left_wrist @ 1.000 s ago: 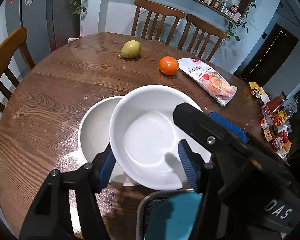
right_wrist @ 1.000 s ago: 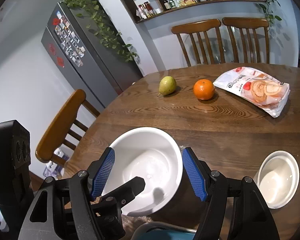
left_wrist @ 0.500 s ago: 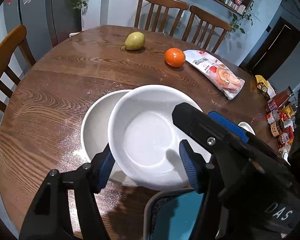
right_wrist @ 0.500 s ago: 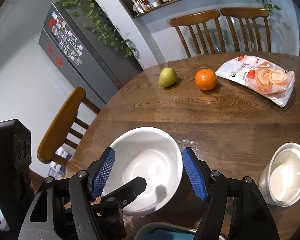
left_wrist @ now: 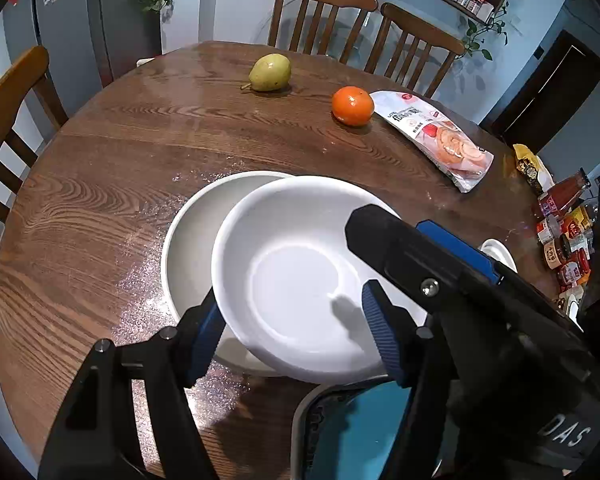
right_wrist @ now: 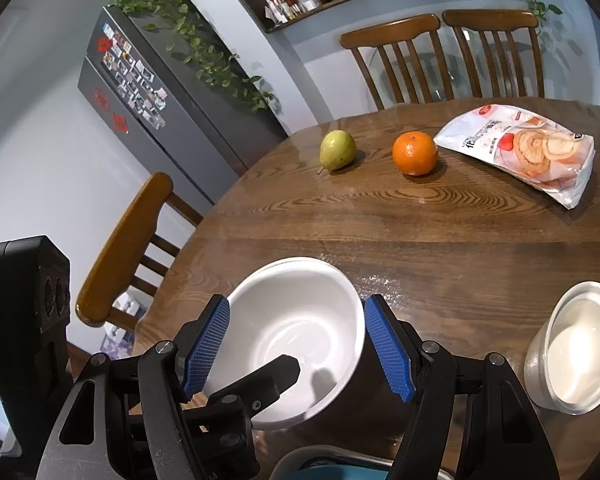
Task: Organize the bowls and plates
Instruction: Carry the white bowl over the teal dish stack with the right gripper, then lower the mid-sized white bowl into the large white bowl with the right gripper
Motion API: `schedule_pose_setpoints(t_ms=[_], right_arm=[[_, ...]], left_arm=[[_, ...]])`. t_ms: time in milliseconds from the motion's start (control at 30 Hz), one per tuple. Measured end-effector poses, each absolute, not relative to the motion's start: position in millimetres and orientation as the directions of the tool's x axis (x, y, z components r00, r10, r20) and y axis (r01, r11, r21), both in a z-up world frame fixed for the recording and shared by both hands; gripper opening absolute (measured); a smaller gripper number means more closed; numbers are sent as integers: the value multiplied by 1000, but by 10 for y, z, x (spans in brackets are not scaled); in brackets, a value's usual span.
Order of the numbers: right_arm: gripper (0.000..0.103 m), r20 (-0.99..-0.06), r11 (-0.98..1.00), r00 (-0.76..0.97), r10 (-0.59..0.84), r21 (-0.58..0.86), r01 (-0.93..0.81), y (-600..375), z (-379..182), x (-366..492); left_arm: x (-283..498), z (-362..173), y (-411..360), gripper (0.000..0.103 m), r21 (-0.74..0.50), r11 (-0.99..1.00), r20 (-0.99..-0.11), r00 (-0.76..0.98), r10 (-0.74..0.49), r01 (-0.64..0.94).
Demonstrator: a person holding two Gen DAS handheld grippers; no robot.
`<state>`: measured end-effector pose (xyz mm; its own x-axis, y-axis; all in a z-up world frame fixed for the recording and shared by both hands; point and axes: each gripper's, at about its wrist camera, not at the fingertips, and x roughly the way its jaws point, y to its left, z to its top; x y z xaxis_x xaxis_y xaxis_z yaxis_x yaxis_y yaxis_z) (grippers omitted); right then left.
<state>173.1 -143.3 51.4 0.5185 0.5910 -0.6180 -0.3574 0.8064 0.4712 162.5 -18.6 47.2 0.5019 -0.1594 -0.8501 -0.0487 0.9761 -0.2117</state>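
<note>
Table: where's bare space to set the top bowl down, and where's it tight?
Free: the wide strip of table between the stacked bowls and the row of pear, orange and snack bag; also the left side toward the chair. Crowded: the near right, with the small bowl and both grippers around the stack.

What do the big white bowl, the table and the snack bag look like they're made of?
White bowl: likely glazed ceramic, maybe melamine; smooth and glossy, with soft highlights.
Table: wood with a glossy clear finish; bold grain showing under reflections.
Snack bag: thin plastic film; shiny, crinkled, printed, with clear parts showing pastry inside.
</note>
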Motion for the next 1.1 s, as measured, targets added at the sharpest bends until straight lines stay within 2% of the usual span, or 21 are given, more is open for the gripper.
schedule_pose_setpoints(t_ms=[1100], right_arm=[[71, -661, 804, 458, 595, 492, -335, -1376, 347, 1820]], left_arm=[[1746, 287, -163, 70, -161, 985, -896, 428, -118, -65]])
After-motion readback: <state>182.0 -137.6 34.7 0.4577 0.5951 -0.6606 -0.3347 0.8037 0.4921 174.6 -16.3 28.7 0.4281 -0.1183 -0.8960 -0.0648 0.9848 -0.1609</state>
